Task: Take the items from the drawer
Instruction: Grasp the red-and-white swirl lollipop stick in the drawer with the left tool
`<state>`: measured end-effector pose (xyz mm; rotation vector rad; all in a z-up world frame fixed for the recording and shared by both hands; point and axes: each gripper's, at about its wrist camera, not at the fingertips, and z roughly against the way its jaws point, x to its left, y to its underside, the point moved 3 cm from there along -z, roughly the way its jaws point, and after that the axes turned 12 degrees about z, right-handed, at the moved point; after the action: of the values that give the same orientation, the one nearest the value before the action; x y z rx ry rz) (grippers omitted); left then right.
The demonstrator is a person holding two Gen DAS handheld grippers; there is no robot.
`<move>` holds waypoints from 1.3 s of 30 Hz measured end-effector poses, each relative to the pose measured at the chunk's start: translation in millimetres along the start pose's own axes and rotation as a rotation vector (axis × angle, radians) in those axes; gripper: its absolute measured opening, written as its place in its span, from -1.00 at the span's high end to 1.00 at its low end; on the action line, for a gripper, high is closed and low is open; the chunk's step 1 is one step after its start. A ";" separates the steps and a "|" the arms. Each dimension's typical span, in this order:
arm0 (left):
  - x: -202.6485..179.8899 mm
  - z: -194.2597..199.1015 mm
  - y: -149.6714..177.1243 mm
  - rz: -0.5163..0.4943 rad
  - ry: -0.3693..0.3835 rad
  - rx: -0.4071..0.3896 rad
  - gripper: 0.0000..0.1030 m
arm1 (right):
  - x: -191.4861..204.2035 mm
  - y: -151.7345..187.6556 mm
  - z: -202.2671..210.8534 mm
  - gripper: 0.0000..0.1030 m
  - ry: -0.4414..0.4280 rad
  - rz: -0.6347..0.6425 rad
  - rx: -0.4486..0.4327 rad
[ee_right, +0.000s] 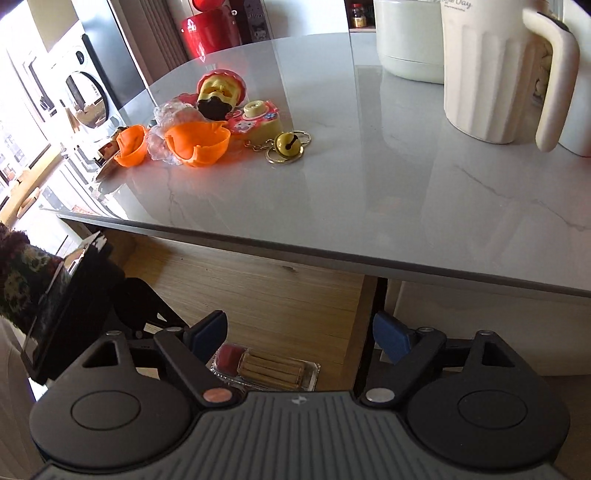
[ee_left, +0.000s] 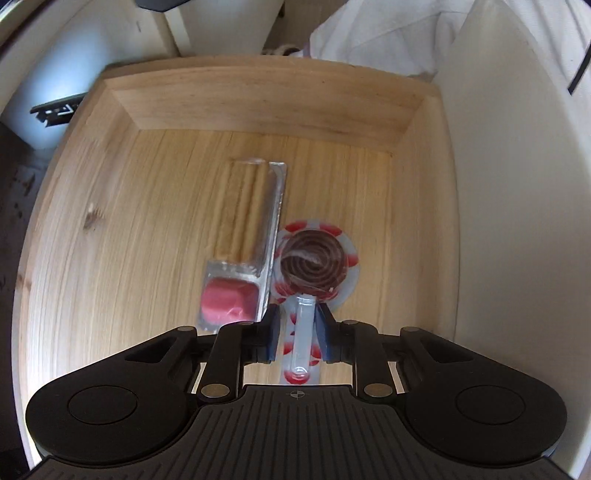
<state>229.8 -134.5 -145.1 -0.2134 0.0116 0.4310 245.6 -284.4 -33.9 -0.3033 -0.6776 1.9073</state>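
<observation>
In the left wrist view I look down into an open wooden drawer. A round spiral lollipop in a red-dotted wrapper lies on the drawer's floor. Its clear stick runs between the blue pads of my left gripper, which stands open around it; a small gap shows on the left side. A clear snack pack with biscuit sticks and pink dip lies just left of the lollipop. In the right wrist view my right gripper is wide open and holds nothing, above the drawer and the snack pack.
A grey marble tabletop overhangs the drawer. On it lie orange capsule halves, a yellow bell keychain, small toys and a white ribbed pitcher. A patterned sleeve shows at the left. White cloth lies beyond the drawer.
</observation>
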 end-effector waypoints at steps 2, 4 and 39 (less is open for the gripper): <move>1.6 -2.5 -6.9 0.031 -0.004 0.003 0.42 | -2.7 1.0 0.8 -0.68 -0.002 -0.012 -0.001; 2.5 -4.6 -9.1 0.053 0.002 0.005 0.49 | -3.8 2.0 1.8 -0.68 -0.001 -0.019 -0.004; 74.2 105.5 124.9 0.476 -0.100 -0.247 0.76 | 109.9 -10.1 -121.5 -0.19 0.049 0.626 0.320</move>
<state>241.7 28.8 -71.5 -0.4353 -0.0913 0.9185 266.6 -143.9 -116.0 -0.3850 -0.2406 2.5525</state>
